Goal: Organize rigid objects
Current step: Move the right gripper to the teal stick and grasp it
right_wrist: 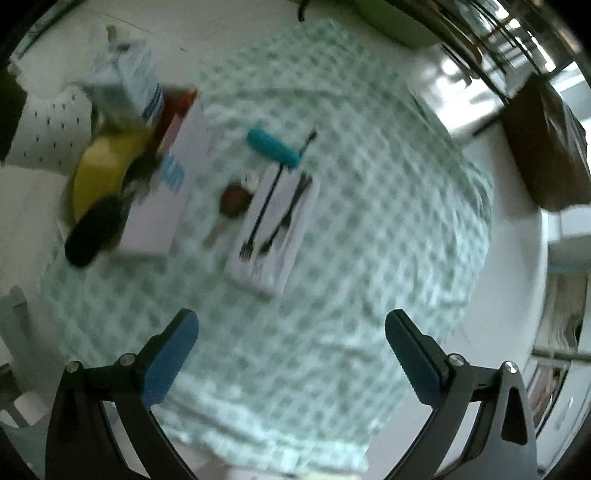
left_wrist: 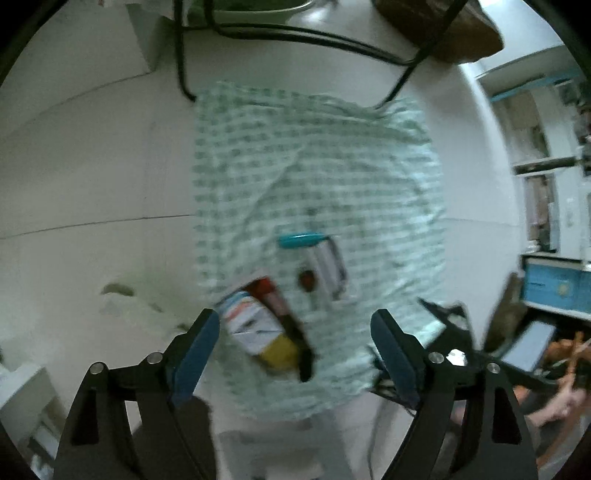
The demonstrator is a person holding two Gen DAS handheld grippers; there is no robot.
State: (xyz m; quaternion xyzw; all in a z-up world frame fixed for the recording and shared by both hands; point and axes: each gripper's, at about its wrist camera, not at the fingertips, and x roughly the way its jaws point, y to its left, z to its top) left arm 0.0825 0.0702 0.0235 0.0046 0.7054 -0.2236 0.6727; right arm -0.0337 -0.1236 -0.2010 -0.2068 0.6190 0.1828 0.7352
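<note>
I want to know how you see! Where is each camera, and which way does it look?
Left wrist: on the left gripper, looking steeply down at the checked cloth; its open fingers show, and a hand at right.
Right wrist: on the right gripper, looking straight down at the cloth; open fingers show.
Both see the white tray, teal brush and yellow thing.

Checked cloth (right_wrist: 332, 350) lay bare across its near and right-hand stretch in the right wrist view; nothing stood there to block a hand. Obstacles clustered at centre and left: white tray (right_wrist: 273, 225) carrying dark cutlery, teal handle (right_wrist: 273, 146) touching its far end, a small brown item (right_wrist: 233, 199) just beside it, then a white box (right_wrist: 170, 192) with a yellow and black thing (right_wrist: 99, 192) against it. Narrow lane ran between box and tray. Black cables (left_wrist: 295, 33) crossed the surface (left_wrist: 92, 166) beyond the cloth.
</note>
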